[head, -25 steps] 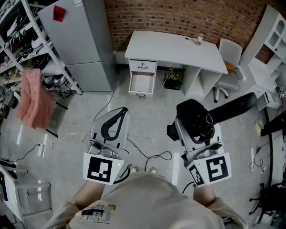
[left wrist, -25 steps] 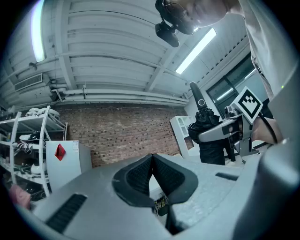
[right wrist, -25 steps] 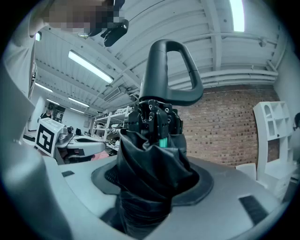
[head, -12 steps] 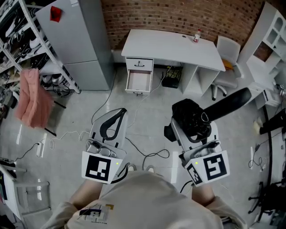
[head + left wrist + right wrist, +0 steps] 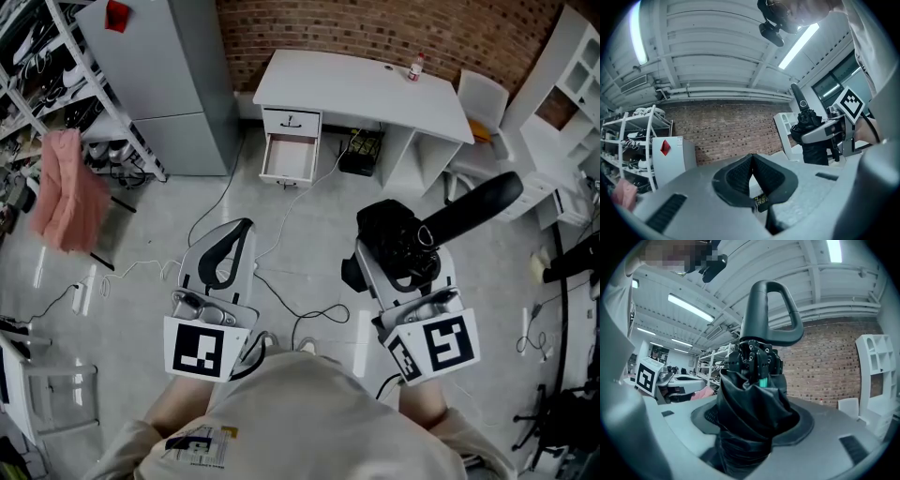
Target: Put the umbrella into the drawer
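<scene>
Pink cloth (image 5: pixel 64 192), grey cabinet (image 5: pixel 164 66), brick wall (image 5: pixel 375 33)

A: What did the person wear?
B: A cream shirt (image 5: pixel 309 412), with a badge (image 5: pixel 202 442) on the chest.
A: And the tools?
B: The left gripper (image 5: pixel 242 227) and right gripper (image 5: pixel 401 255) were pale grey with black ribbed pads (image 5: pixel 740 176) — each bore a black-and-white marker cube (image 5: pixel 200 349).

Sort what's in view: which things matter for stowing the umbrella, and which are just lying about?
Job: folded black umbrella, clamped in the right gripper; open white desk drawer.
Lying about: pink hanging cloth; grey cabinet; small bottle on the white desk; floor cables.
</scene>
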`<state>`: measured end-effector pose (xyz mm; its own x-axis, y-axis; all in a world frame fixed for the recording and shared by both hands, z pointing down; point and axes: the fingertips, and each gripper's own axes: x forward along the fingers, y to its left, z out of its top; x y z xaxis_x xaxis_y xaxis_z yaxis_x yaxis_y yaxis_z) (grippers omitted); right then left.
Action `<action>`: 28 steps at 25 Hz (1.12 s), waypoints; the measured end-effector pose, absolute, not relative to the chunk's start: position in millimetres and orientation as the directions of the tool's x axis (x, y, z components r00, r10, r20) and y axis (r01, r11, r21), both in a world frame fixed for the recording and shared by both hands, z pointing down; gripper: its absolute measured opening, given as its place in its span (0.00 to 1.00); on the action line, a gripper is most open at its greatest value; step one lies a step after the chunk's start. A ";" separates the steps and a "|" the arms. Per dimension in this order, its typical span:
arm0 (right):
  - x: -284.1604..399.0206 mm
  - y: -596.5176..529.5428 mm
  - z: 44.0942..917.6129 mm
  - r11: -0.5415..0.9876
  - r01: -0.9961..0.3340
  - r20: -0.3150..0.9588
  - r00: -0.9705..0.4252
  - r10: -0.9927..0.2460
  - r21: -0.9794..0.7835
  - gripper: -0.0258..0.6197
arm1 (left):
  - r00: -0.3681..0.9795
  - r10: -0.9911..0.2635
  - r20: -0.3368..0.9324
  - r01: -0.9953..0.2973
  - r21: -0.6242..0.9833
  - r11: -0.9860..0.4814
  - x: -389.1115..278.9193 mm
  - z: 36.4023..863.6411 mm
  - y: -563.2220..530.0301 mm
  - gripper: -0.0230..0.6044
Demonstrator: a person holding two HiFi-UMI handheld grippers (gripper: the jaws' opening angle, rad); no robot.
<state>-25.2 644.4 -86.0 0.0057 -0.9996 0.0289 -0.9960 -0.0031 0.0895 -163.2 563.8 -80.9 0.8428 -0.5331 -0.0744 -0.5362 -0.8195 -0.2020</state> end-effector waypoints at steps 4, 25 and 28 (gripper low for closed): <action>-20.4 654.3 -79.8 0.006 -0.995 0.039 -0.002 -0.999 0.095 0.45 | 0.841 -0.536 -0.072 -0.539 -0.197 -0.819 -158.2 -76.1 575.4 0.05; 1.6 659.7 -62.5 0.005 -0.994 0.027 -0.002 -1.000 0.108 0.45 | 0.860 -0.502 -0.090 -0.509 -0.208 -0.835 -127.8 -59.4 589.5 0.05; 9.8 654.4 -54.7 0.007 -0.993 0.028 -0.004 -1.000 0.120 0.45 | 0.861 -0.498 -0.102 -0.508 -0.210 -0.835 -116.6 -53.3 582.8 0.05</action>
